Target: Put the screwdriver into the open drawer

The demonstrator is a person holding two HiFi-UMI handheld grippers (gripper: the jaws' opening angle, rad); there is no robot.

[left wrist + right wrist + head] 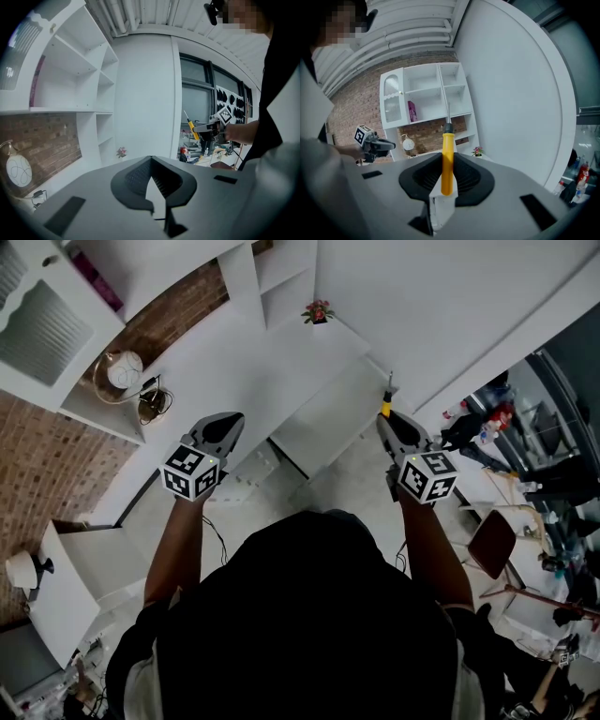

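Right hand-held gripper [387,421]: we are clamping it on the screwdriver [446,161] by the handle, shaft pointing ahead, probably so it can go in tip first.
Screwdriver: smooth yellow handle, black collar, thin metal shaft; we are holding it in the air at the right edge of the open drawer [328,423], not yet inside.
Left hand-held gripper [230,421]: jaws together on nothing, hovering left of the drawer, apparently keeping clear.
Open drawer: we are seeing it as white, boxy and matte.
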